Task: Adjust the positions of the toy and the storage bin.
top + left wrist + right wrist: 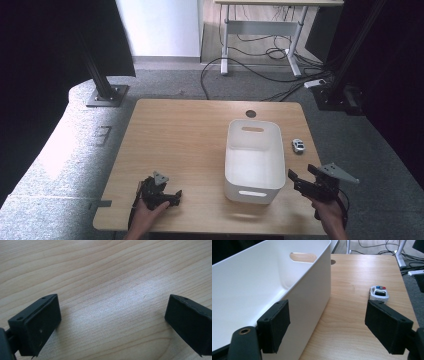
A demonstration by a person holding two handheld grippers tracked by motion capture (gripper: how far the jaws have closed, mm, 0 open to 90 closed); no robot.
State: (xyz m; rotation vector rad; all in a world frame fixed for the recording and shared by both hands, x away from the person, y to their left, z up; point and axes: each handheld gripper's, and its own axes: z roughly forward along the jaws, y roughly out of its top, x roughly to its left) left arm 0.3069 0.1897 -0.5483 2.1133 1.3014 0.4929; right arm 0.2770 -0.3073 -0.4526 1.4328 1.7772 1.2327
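The small toy car [298,145] sits on the tabletop [185,135] just to the right of the white bin [254,159], apart from its wall and beyond the right gripper [301,181]. It looks like a light, hard thing of plastic or die-cast metal, silver with a dark window and tiny red and blue lights on the roof (a police car, by the look of it); it will probably not bend or crush, but its smooth shell may be slippery and its wheels may let it roll when nudged. The best hold, I judge, is across its two long flanks, low on the body, with the jaws coming down square from above. The right gripper hovers near the bin's near right corner, held in the person's right hand [330,212], jaws spread wide with nothing between them, aimed toward the car [379,293] alongside the bin's right wall [312,297]. The left gripper [167,192] rests low over the tabletop [105,277] well to the left of the bin, jaws likewise parted and empty.
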